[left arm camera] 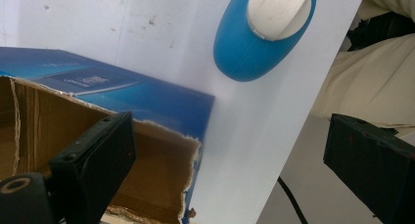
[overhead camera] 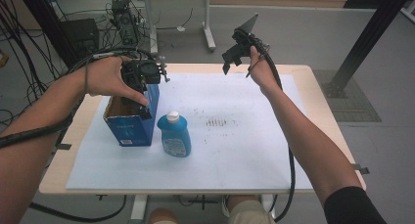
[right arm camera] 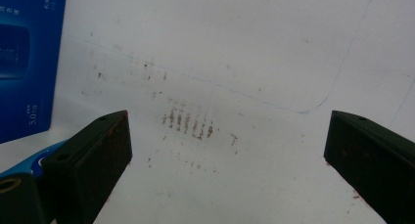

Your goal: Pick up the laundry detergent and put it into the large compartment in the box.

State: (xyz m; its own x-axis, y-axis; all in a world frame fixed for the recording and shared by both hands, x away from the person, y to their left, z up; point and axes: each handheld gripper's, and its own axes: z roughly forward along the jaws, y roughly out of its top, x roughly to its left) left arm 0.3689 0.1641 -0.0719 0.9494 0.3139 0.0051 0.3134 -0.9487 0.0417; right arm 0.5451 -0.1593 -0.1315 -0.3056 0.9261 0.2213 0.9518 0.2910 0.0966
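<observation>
Your left gripper (overhead camera: 143, 94) hangs wide open w/ nothing clamped over the open blue cardboard box (overhead camera: 131, 121) at abt 9 o'clock on the white sheet (overhead camera: 235, 155); one jaw is inside the torn brown mouth, so dropping or closing carelessly could rip the ragged edge further or tip the box. The blue plastic bottle w/ white cap (overhead camera: 174, 135) stands just beside the box at its 3 o'clock, so a shoved box could knock it over. Your right gripper (overhead camera: 234, 57), also wide & empty, is raised toward 1 o'clock, too far off to steady either.
</observation>
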